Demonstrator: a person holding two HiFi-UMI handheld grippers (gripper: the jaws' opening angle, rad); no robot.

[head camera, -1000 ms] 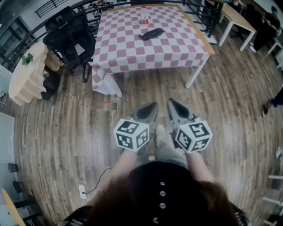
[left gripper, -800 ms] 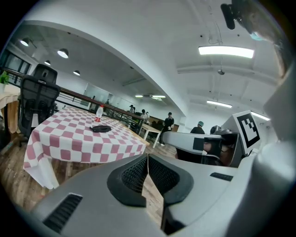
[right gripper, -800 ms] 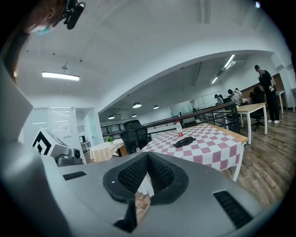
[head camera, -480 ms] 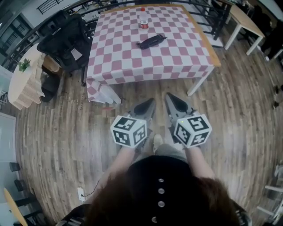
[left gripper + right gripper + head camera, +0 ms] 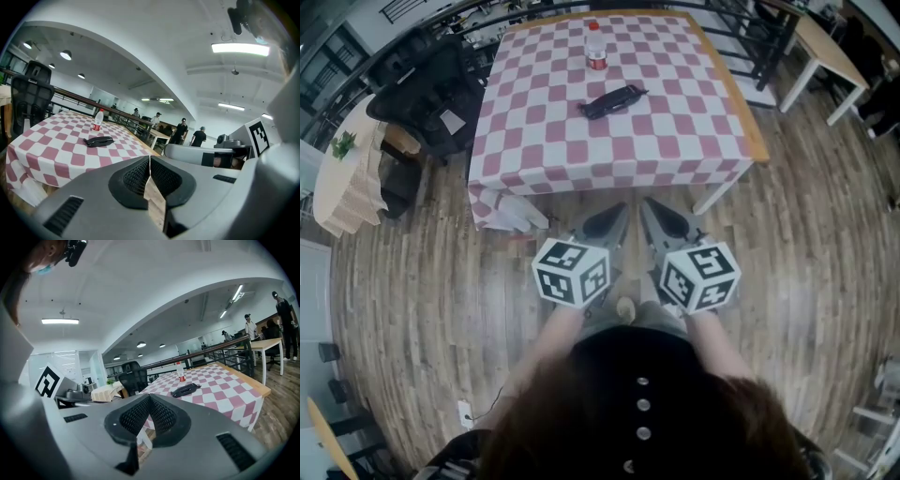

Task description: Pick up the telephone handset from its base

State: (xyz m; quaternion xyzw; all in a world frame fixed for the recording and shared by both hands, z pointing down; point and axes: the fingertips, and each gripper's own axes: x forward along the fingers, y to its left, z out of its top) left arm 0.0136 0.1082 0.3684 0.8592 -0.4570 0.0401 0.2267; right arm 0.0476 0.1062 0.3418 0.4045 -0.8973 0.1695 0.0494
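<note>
Nothing had been lifted yet: the black telephone handset (image 5: 612, 100), seemingly on its base, lay on the pink-and-white checked table (image 5: 581, 155) — well beyond the left gripper (image 5: 614, 217) and right gripper (image 5: 661, 217), jaws pressed together, empty.

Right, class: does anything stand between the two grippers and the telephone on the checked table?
Nothing visible does. Only floor and checked tablecloth lie between the left gripper, the right gripper and the telephone; the bottle stands beyond it.
</note>
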